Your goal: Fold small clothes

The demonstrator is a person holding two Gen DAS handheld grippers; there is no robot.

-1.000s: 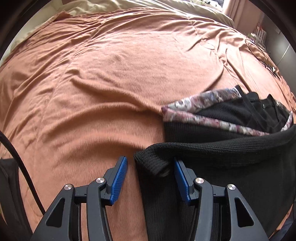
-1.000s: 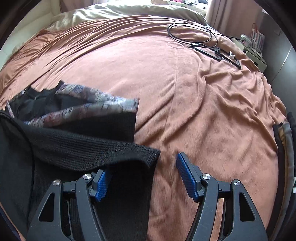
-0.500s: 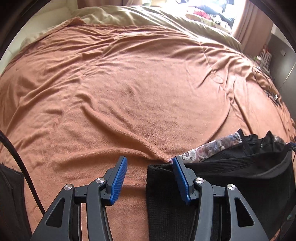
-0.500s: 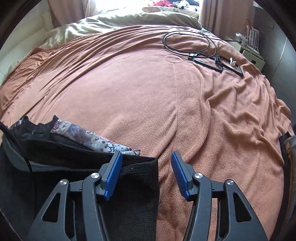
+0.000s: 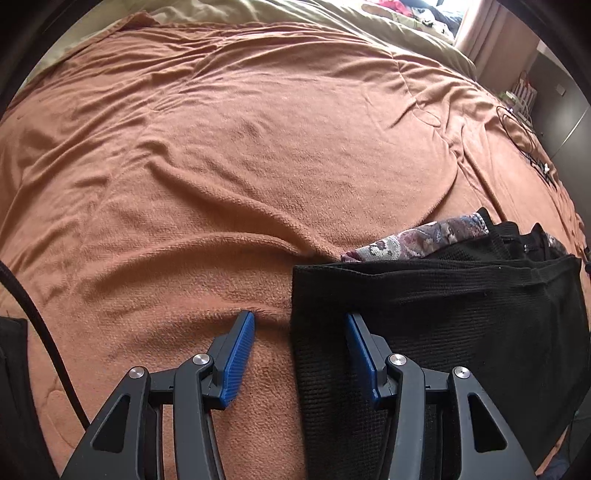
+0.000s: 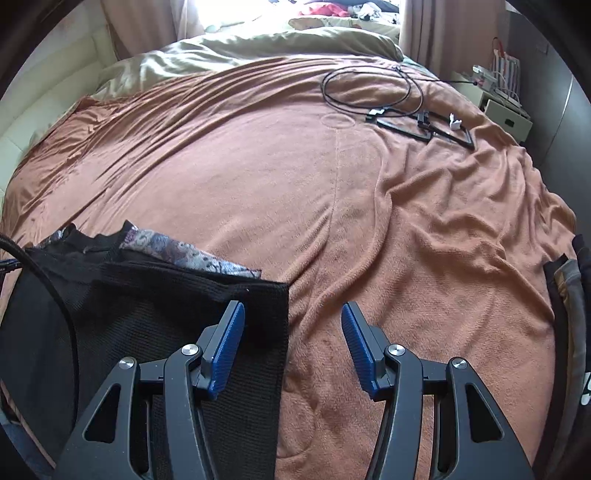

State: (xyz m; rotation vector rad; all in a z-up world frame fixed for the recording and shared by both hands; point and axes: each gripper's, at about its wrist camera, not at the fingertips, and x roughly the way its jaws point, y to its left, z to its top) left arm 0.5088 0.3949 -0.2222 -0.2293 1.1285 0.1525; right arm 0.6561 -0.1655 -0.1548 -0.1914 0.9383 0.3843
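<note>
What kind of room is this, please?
Most likely a bedroom: a wide bed under an orange-brown blanket, an olive duvet at its far end, and a bedside cabinet by the curtains.

Daylight pours in from the window (image 6: 236, 14) at the far end, blown out to white glare there. The blanket (image 6: 295, 192) takes soft, even light, its creases throwing faint shadows. Both views bend hard at the rims, ringed by a black vignette. The black knit (image 5: 443, 314) swallows detail, going near flat. Focus holds sharp close in; the far clutter (image 6: 343, 9) in the right view goes soft.
</note>
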